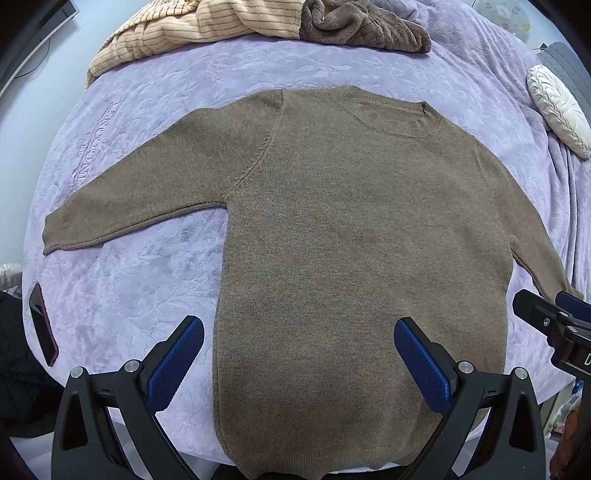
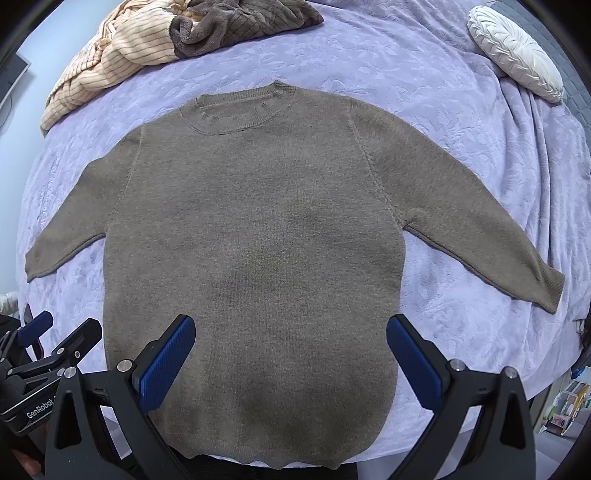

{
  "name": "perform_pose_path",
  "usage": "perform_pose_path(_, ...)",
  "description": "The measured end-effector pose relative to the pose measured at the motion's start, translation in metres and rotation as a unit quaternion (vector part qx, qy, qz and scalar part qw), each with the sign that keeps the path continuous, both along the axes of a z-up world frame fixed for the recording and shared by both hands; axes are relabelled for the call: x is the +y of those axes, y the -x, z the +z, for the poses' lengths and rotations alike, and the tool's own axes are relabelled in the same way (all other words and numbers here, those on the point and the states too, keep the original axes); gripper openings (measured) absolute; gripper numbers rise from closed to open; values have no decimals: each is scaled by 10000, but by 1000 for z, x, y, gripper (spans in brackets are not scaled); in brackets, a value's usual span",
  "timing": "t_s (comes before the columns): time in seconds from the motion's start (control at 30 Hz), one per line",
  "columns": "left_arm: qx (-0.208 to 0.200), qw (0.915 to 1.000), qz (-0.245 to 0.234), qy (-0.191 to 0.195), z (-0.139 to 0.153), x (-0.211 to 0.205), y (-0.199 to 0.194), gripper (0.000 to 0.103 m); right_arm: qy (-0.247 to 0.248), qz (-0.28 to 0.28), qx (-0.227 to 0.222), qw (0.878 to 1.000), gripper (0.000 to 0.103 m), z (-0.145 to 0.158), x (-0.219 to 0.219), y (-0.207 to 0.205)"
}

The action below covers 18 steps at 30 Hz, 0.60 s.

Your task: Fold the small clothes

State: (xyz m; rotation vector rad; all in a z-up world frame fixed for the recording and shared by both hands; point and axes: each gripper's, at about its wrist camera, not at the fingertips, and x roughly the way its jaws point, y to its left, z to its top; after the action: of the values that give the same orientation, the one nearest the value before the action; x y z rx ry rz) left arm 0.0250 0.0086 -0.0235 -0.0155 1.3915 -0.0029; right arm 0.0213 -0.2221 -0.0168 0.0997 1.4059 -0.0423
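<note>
sweater [image 1: 332,229] flat on bedspread [image 1: 147,295]; left claw [image 1: 299,354], right claw [image 2: 291,354] both apart, hovering above hem

- Left gripper [image 1: 299,365]: black angular frame, blue ribbed finger pads, silver screws at the pivots.
- Right gripper [image 2: 291,363]: same build; the neighbouring gripper's body reads "GenRobot" in white.

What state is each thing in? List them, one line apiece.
Brown sweater: laid flat, unfolded, both sleeves spread out to the sides.
Left gripper: open, holding nothing, above the hem.
Right gripper: open, holding nothing, above the hem.
Striped beige garment: crumpled in a heap.
Dark brown fleece garment: crumpled beside the beige one.
Phone: lying flat, screen dark.
White pleated cushion: resting on the purple bedspread.
</note>
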Motion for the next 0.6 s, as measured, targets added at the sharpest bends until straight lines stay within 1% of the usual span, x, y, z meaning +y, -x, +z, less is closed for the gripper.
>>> perform_pose_path(0.2, 86, 9999, 8, 74, -4, 1, -4, 103, -13, 19, 58, 10000, 103, -4, 2, -4)
perform_pose_path(0.6, 180, 9998, -2, 84, -12, 1, -10, 103, -25, 21, 151, 9999, 103, -11, 4, -10)
